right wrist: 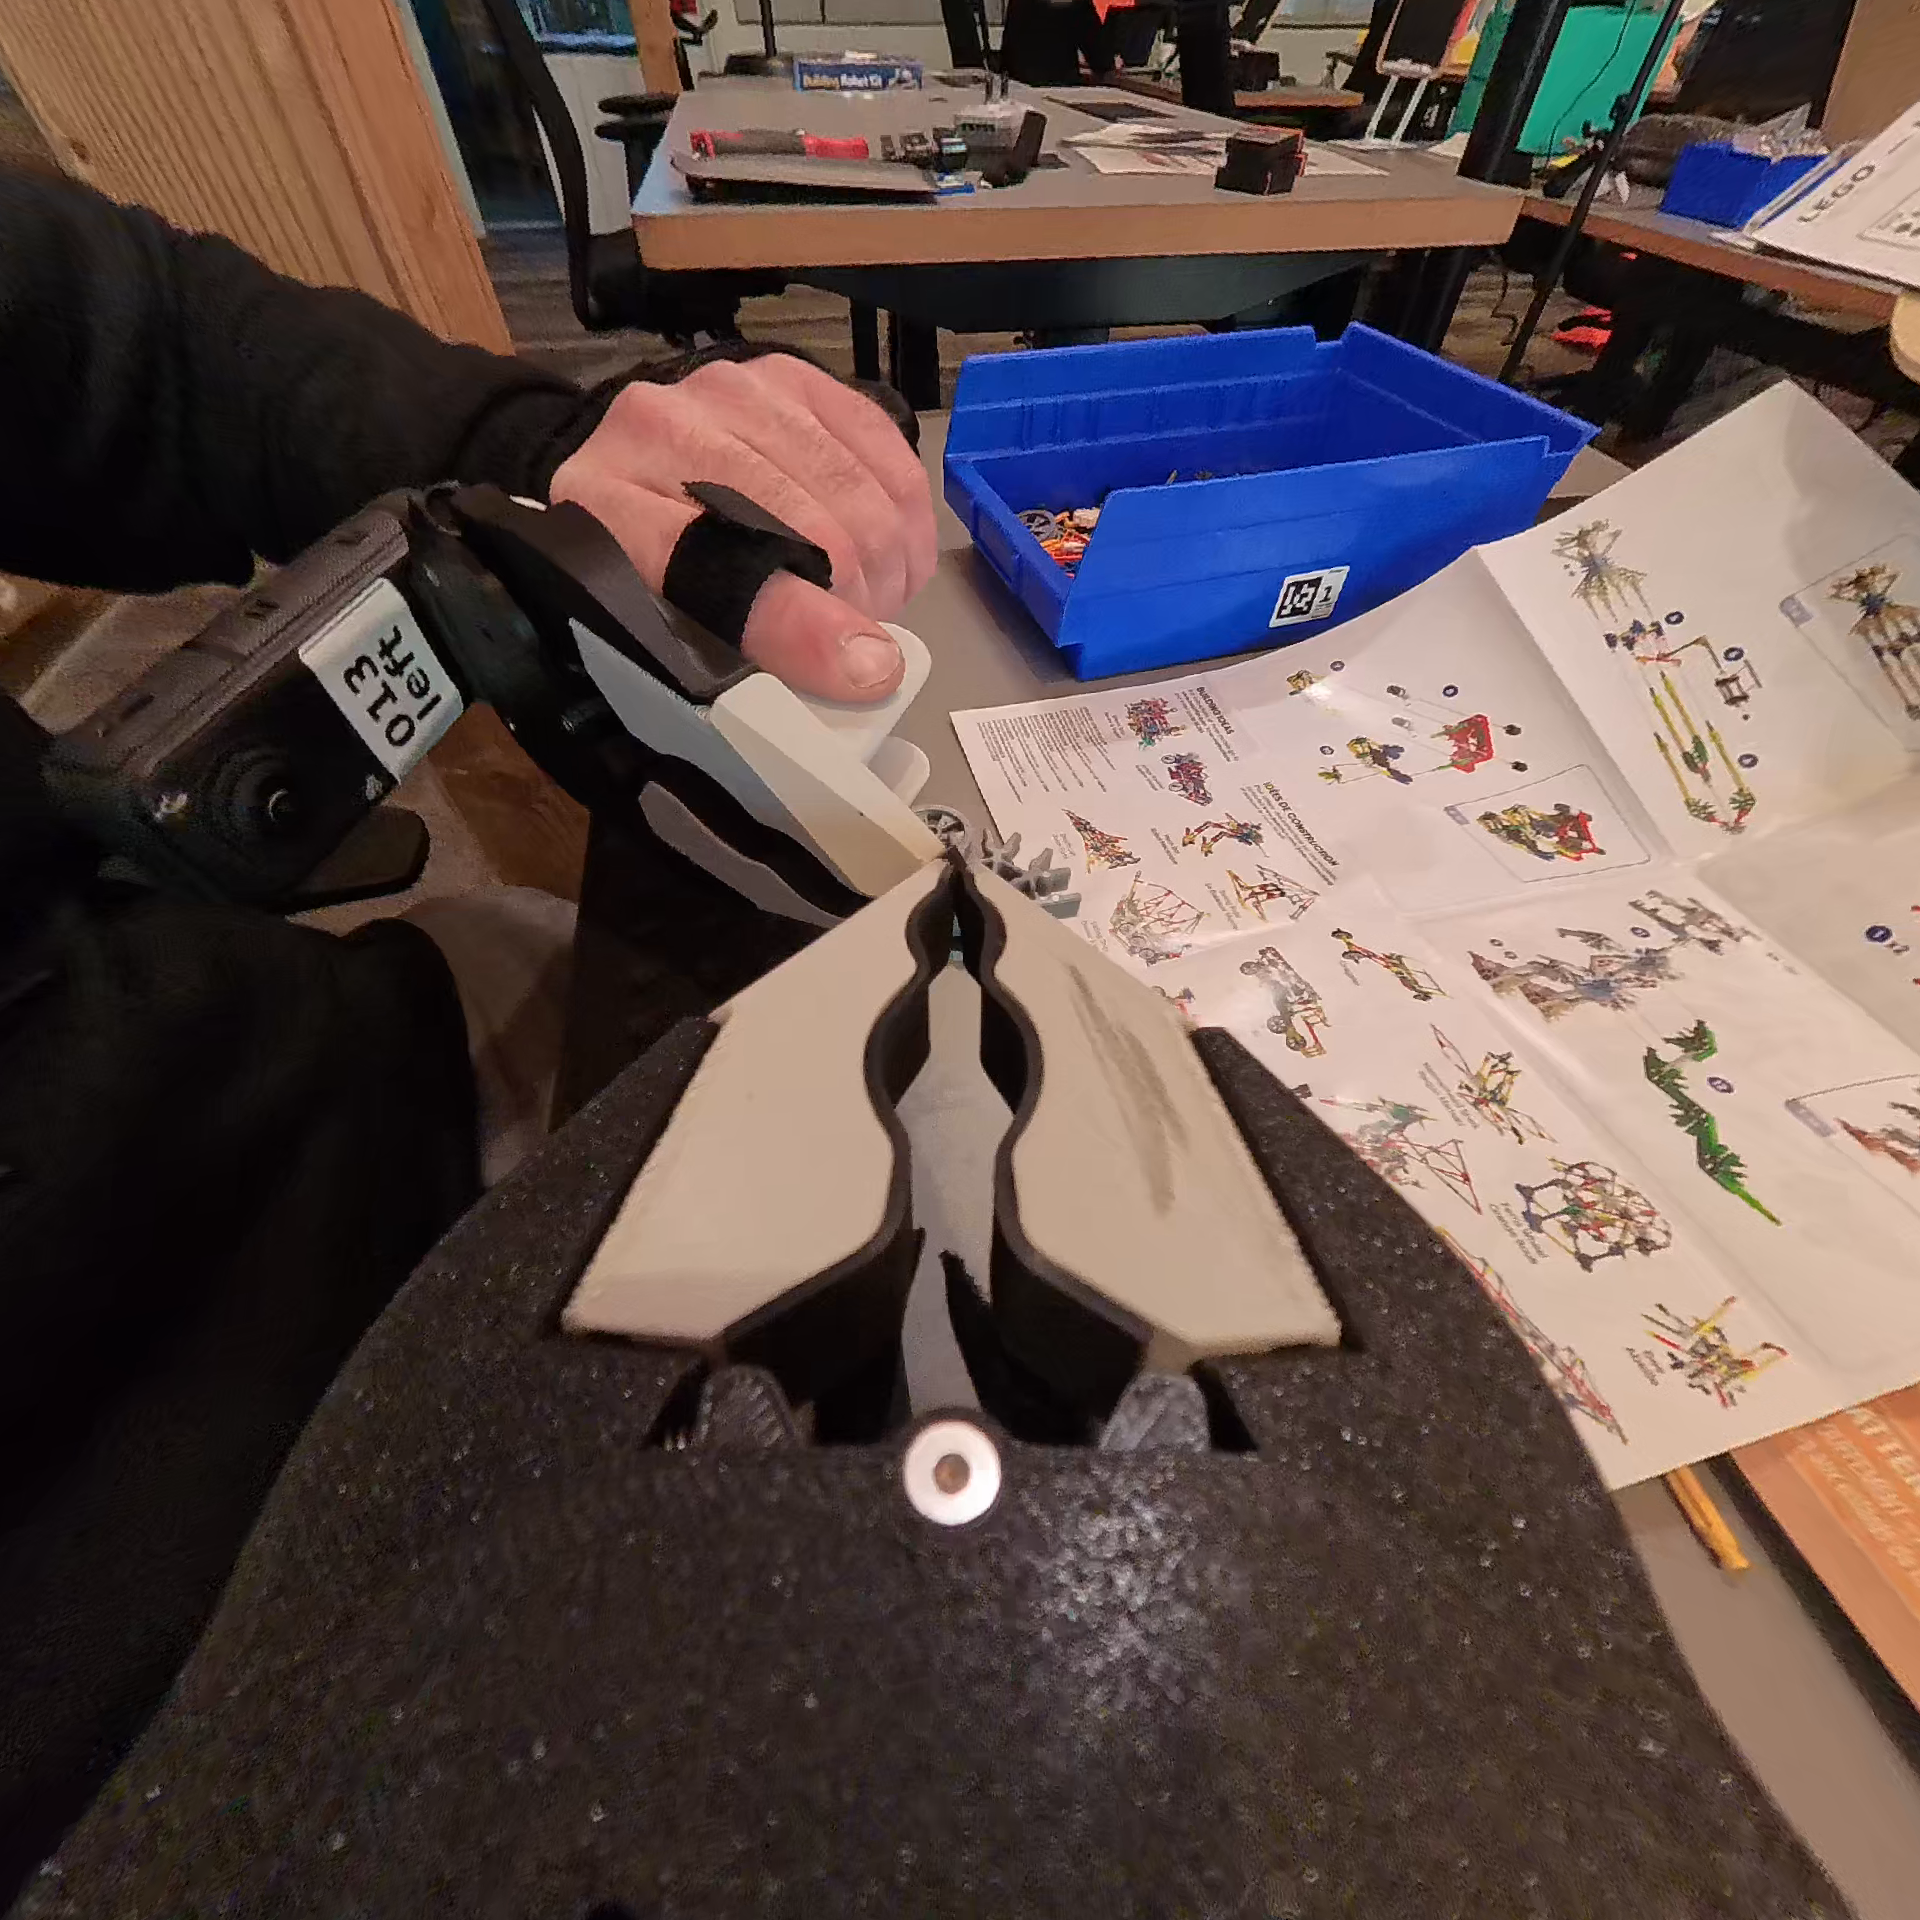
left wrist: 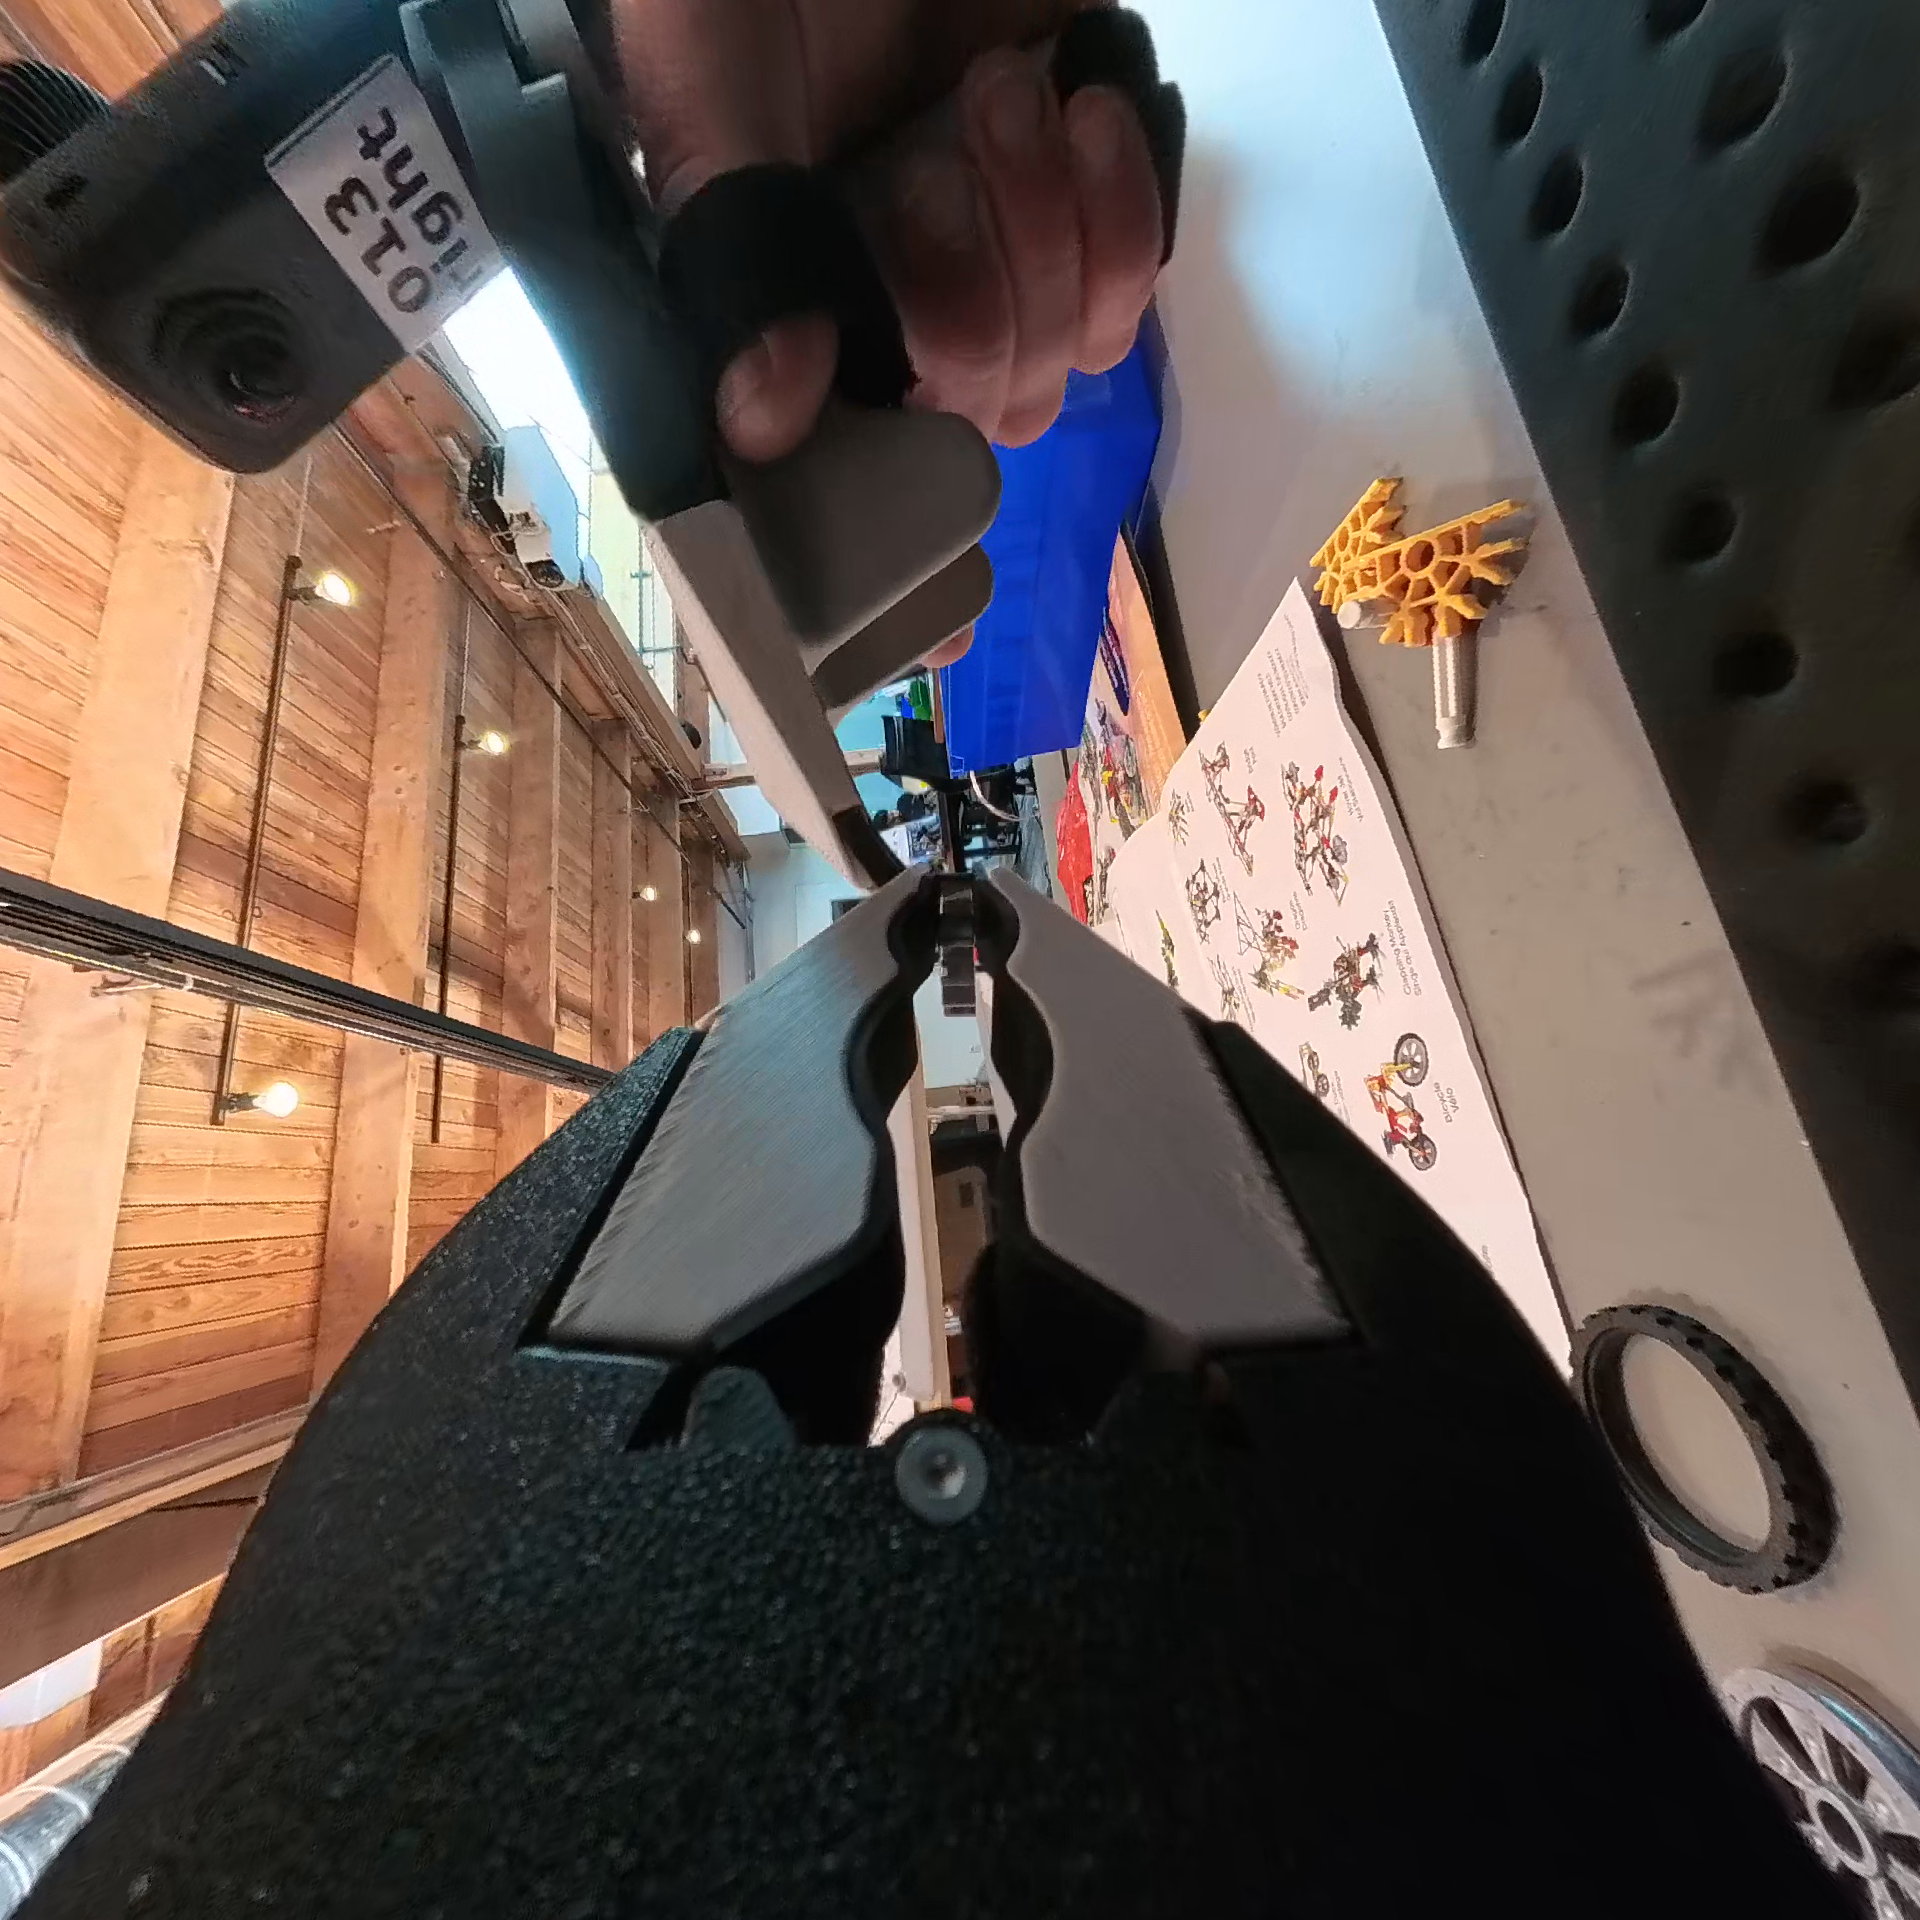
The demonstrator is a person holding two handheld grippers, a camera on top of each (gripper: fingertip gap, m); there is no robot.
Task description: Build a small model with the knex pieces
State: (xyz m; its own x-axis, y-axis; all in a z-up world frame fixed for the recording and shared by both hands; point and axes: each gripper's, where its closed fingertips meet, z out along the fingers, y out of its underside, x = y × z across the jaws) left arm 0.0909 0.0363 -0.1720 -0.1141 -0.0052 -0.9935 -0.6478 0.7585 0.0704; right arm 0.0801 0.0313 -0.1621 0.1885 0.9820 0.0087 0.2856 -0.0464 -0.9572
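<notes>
A: What's the left tool (left wrist: 954,914) doing?
B: Its jaws are drawn together on a small dark toothed piece (left wrist: 956,961), held up off the worktop (left wrist: 1558,935). The right tool (left wrist: 868,847) meets it tip to tip from above-left, with a hand (left wrist: 935,239) around its handle.
A: And the right tool from its own view?
B: The right tool (right wrist: 956,883) has its tips pinched nearly together; what sits between them is too hidden to tell. The left tool (right wrist: 914,842) touches them from the left.
A: What lies to the right?
B: An unfolded instruction sheet (right wrist: 1507,987) lies flat, a grey connector piece (right wrist: 1023,868) just past the tips, a blue bin (right wrist: 1299,582) of parts behind. The left view also shows yellow connectors (left wrist: 1423,571) and a black tyre ring (left wrist: 1704,1444) beside the sheet.
</notes>
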